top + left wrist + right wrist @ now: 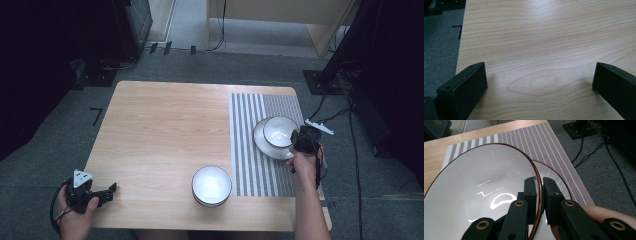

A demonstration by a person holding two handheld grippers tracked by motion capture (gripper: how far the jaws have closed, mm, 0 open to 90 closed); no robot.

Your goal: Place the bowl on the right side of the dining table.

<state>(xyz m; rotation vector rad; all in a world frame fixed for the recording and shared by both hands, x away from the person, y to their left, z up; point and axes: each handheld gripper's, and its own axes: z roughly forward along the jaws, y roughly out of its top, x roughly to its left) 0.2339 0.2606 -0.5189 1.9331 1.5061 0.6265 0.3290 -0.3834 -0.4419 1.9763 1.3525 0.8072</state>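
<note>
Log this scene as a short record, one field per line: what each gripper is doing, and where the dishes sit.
right gripper: fingers shut on the rim of the bowl, one inside, one outside
bowl: over the plate on the striped mat
left gripper: open, nothing between the fingers, over bare table at its near left corner
second bowl: near edge of table, beside the mat, untouched

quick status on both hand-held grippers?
Left hand-held gripper: open, jaws wide apart over bare table, holding nothing.
Right hand-held gripper: shut on the rim of the bowl above the plate.
</note>
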